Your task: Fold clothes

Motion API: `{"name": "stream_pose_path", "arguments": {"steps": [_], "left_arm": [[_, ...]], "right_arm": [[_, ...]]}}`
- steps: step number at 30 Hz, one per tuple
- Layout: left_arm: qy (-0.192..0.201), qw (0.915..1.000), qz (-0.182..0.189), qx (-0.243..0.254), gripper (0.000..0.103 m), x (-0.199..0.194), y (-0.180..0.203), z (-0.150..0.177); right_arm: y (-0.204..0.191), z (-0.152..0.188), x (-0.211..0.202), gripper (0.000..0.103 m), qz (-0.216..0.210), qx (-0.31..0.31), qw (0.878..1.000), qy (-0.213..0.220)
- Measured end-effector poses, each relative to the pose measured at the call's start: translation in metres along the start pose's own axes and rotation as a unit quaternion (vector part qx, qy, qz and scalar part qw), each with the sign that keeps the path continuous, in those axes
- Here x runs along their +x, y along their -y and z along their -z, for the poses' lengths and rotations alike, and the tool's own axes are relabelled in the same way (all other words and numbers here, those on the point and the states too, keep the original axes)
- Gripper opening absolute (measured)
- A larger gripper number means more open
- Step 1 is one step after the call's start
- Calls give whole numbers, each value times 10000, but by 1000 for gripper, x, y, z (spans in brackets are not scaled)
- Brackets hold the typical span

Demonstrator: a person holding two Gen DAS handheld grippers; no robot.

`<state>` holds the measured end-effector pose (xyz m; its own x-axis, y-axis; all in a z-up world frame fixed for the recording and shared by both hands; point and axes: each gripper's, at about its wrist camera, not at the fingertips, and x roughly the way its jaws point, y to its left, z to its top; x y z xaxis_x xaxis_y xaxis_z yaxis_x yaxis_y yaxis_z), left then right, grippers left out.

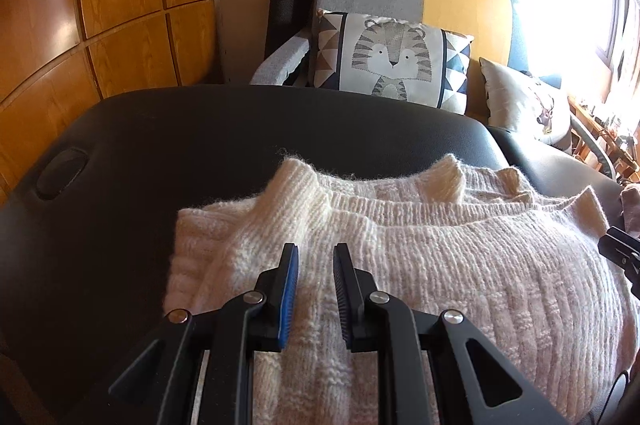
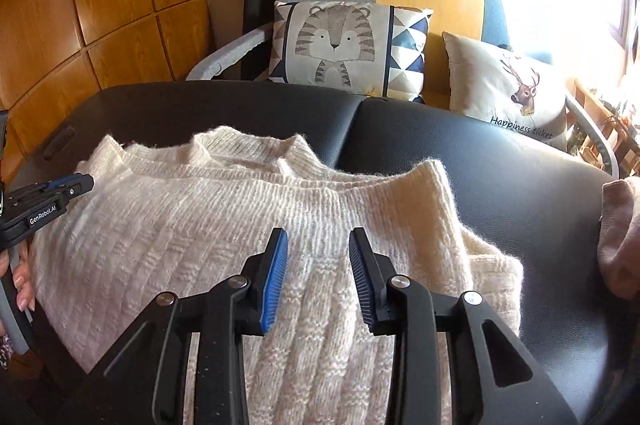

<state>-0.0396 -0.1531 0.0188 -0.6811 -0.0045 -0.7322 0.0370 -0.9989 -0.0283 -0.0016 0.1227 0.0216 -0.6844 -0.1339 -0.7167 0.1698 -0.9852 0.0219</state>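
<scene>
Left wrist view: the cream knit sweater lies partly folded on the black padded table; the left gripper hovers over its left part, jaws narrowly parted, empty. Next comes a fresh grasp on an edge.

Right wrist view: the right gripper, jaws moderately apart, holds nothing above the sweater's right part.

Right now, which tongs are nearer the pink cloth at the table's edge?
Right. The right tongs hover over the sweater beside the pink cloth; the left tongs sit across the sweater, farther away.
</scene>
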Motion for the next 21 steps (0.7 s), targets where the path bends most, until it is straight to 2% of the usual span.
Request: {"name": "stream_pose_path", "arguments": {"steps": [4, 8, 9, 12, 16, 21], "left_arm": [[-255, 9997, -57, -11, 18, 13, -4, 4], [-123, 9997, -113, 190, 18, 21, -3, 12], [-87, 9994, -151, 296, 19, 22, -1, 14], [-71, 9987, -181, 467, 19, 19, 0, 14], [-54, 9998, 100, 149, 19, 6, -14, 13], [75, 9999, 107, -52, 19, -5, -30, 17]], "right_arm": [[11, 10, 16, 35, 84, 288, 9994, -199], [26, 20, 28, 48, 78, 685, 9973, -244], [27, 20, 27, 48, 44, 726, 9970, -246], [36, 22, 15, 50, -210, 975, 9948, -224], [63, 43, -11, 53, -498, 1553, 9863, -230], [102, 73, -42, 59, -53, 1785, 9834, -312]]}}
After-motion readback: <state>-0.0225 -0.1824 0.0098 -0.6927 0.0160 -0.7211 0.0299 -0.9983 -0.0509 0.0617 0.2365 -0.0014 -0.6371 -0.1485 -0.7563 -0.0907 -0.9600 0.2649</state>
